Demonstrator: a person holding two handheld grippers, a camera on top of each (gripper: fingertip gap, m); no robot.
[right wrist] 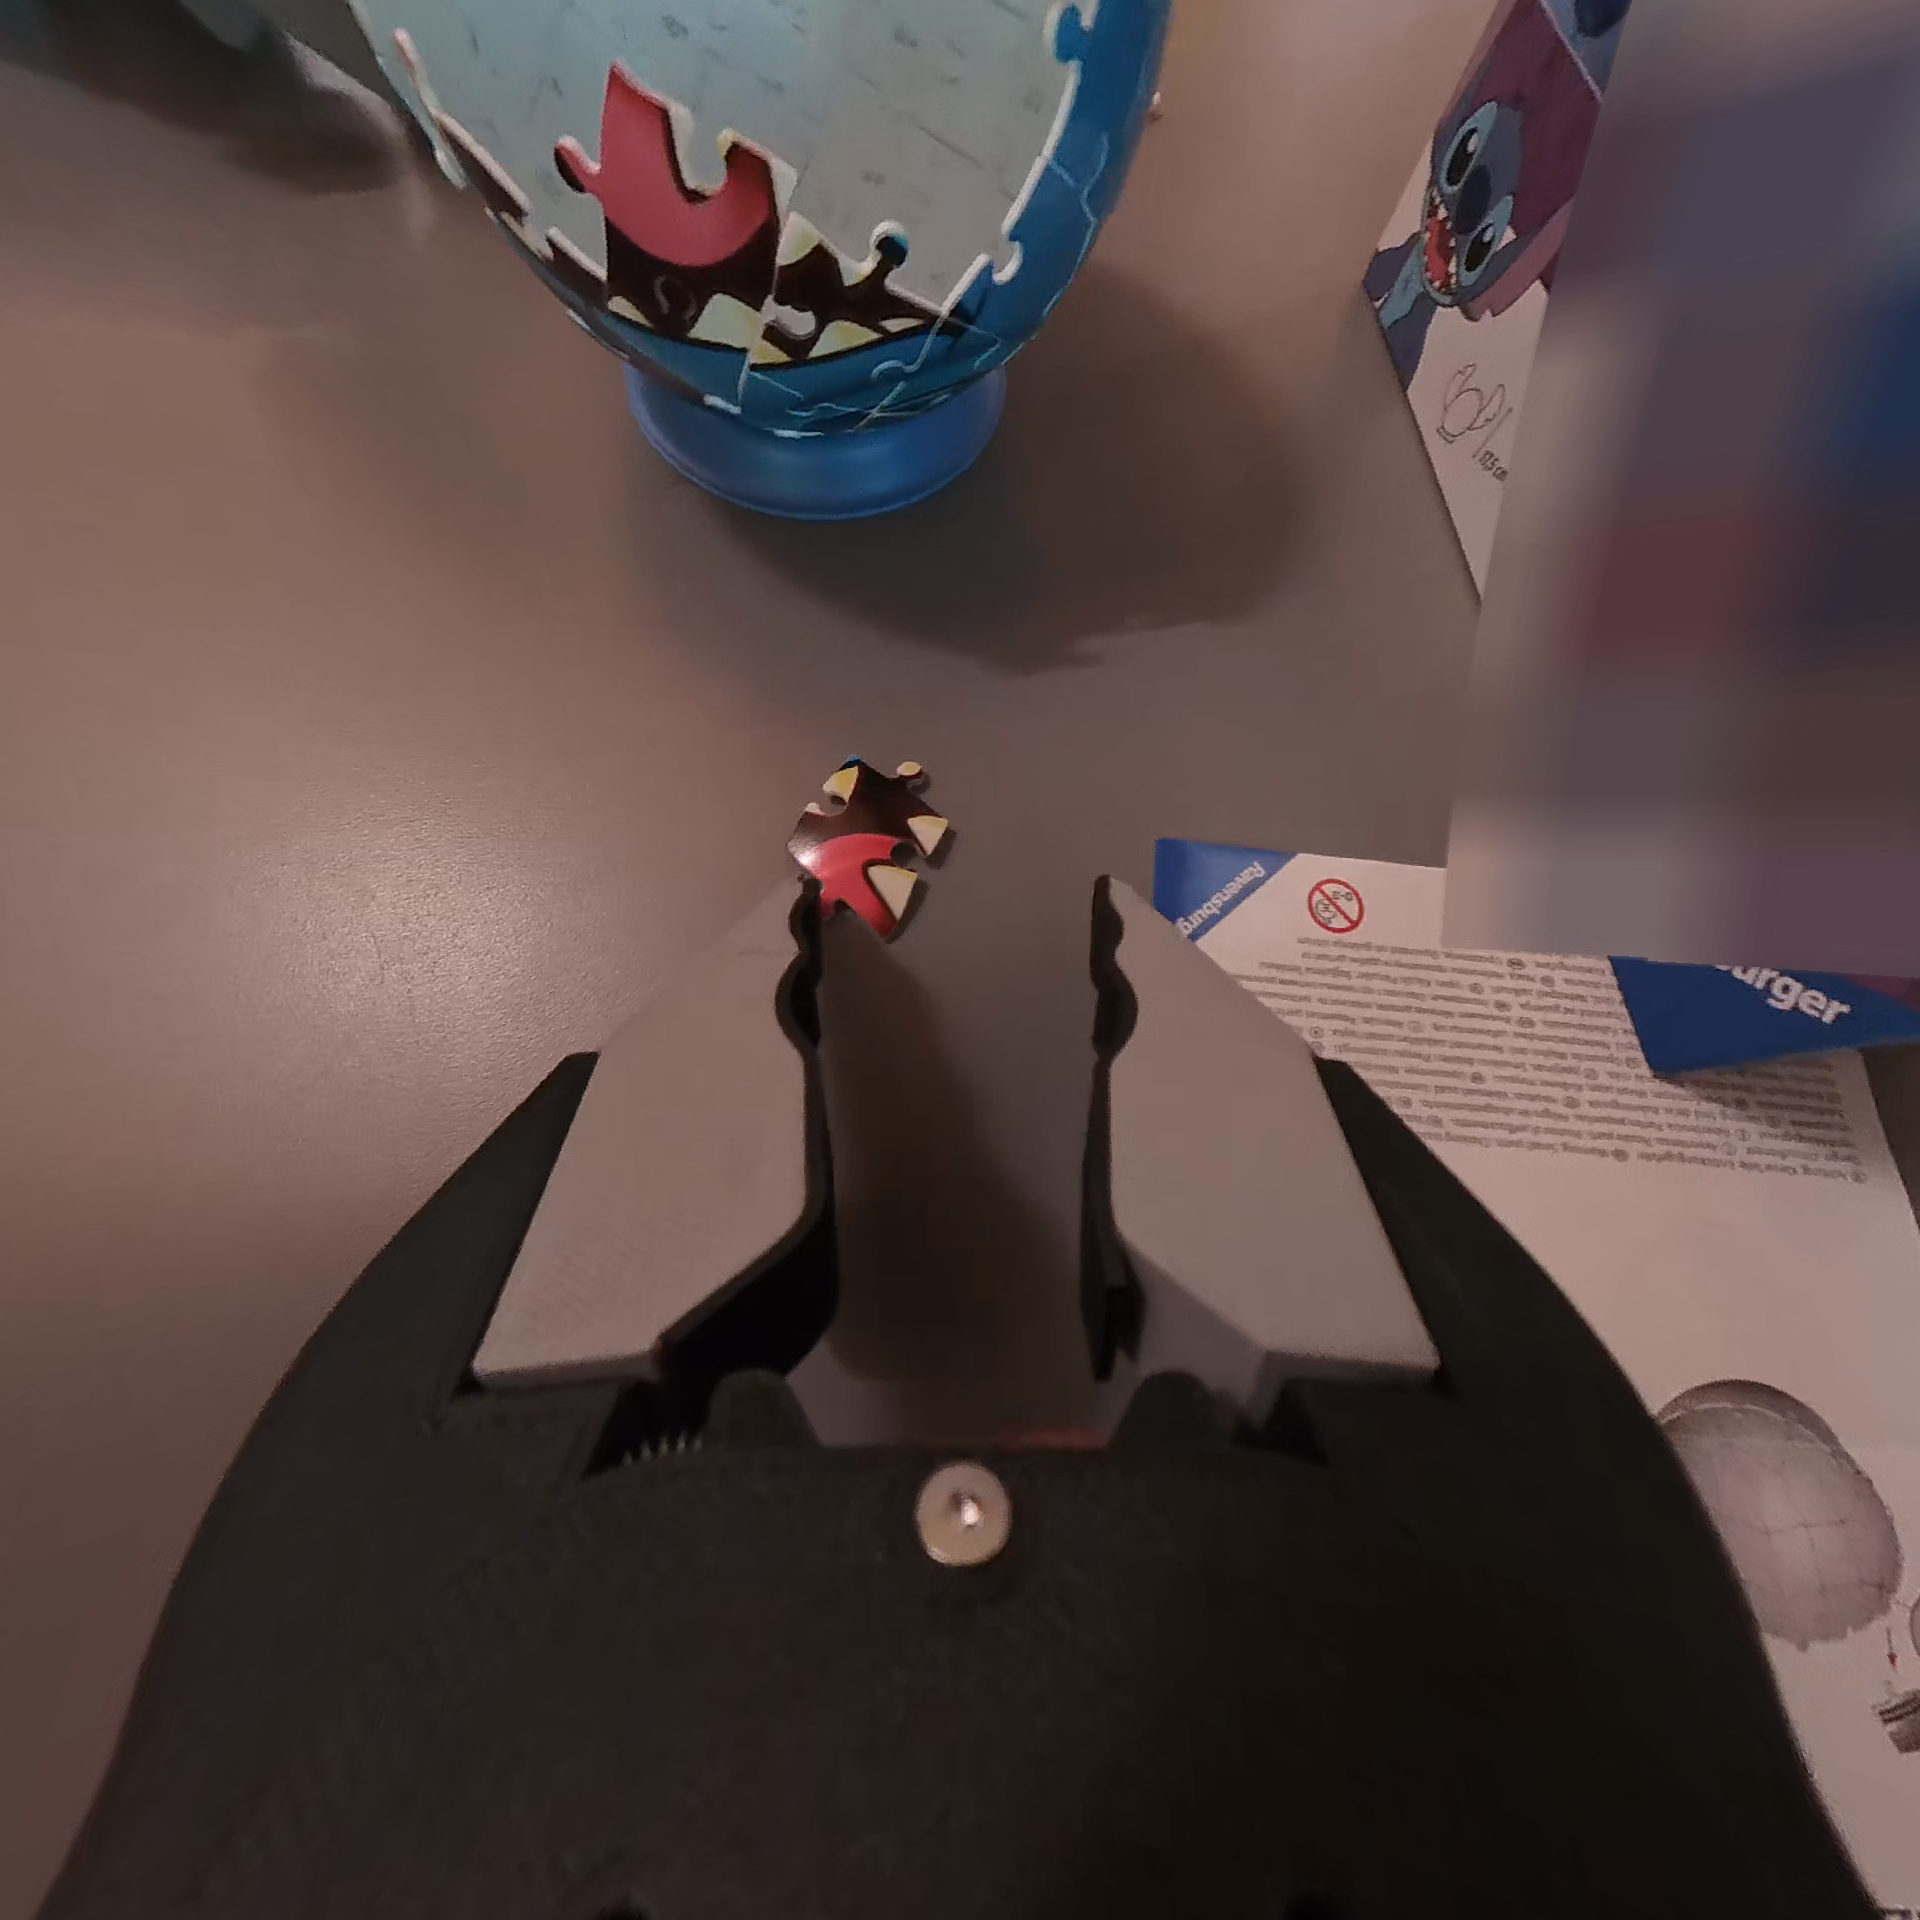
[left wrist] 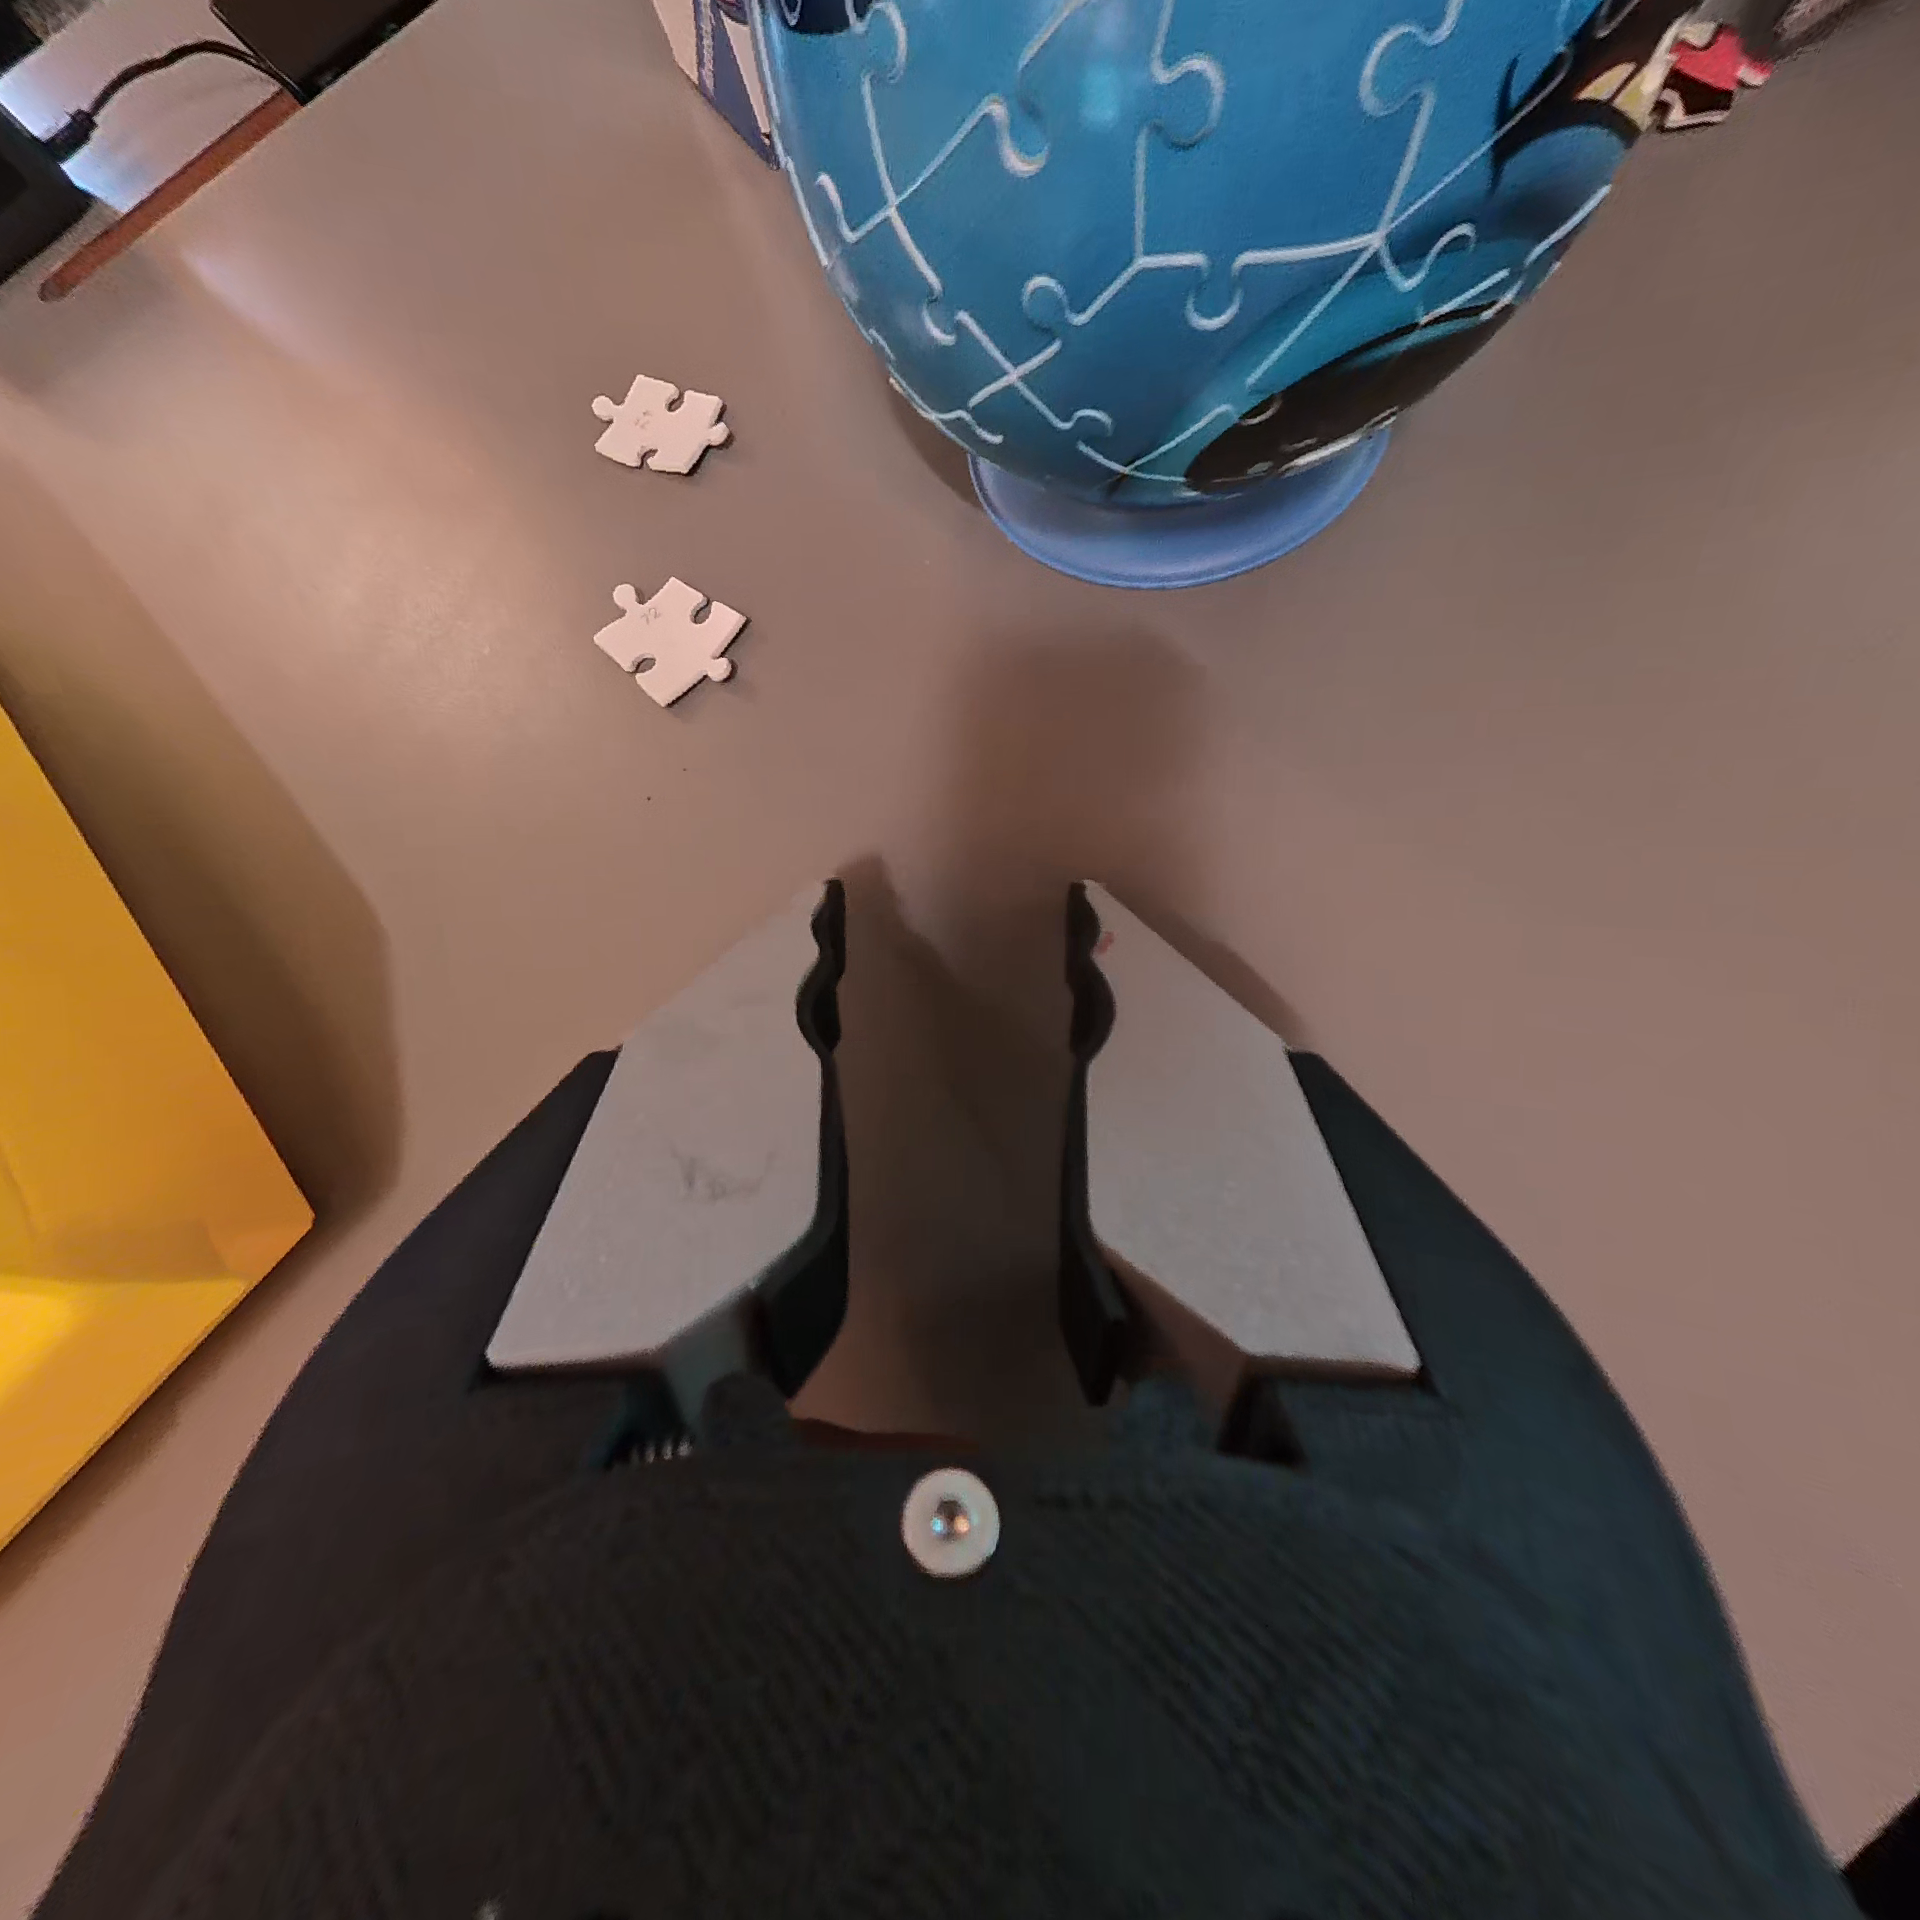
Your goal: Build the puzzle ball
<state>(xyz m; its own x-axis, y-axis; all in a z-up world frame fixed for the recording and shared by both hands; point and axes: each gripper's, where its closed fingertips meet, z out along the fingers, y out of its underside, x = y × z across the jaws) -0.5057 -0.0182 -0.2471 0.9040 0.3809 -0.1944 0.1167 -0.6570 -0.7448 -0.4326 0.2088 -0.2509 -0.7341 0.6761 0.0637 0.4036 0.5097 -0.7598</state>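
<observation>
The puzzle ball [left wrist: 1174, 239] is seen standing on a round blue ring stand [left wrist: 1174, 530] on the grey desk [left wrist: 1507, 831], away from any visible desk edge. In the left wrist view its shell is closed, glossy blue plastic, with curved interlocking pieces outlined by pale seams. In the right wrist view the puzzle ball [right wrist: 748, 208] is found open on one side: the pale, matt inner faces of the far pieces are exposed through the gap, and a jagged rim of red, dark and cream pieces is left along the lower edge, above the stand [right wrist: 821, 447].

Two loose pieces [left wrist: 662, 424] [left wrist: 671, 639] are noted lying flat, white side up, beside the ball and apart from each other. A third loose piece [right wrist: 871, 844], printed red, black and cream, is seen face up on the desk.

The left tongs [left wrist: 956, 894] are held spread over bare desk, with nothing between them; grey flat outer faces and black wavy inner pads are recorded. The right tongs [right wrist: 954, 894] are likewise spread and empty; the coloured piece lies just past the tip of one finger [right wrist: 800, 914], and contact cannot be told.

A printed paper leaflet [right wrist: 1558, 1143] lies flat beside the right tongs, and a cardboard box [right wrist: 1475, 312] stands behind it. A yellow block [left wrist: 94, 1143] is seen at one desk edge.
</observation>
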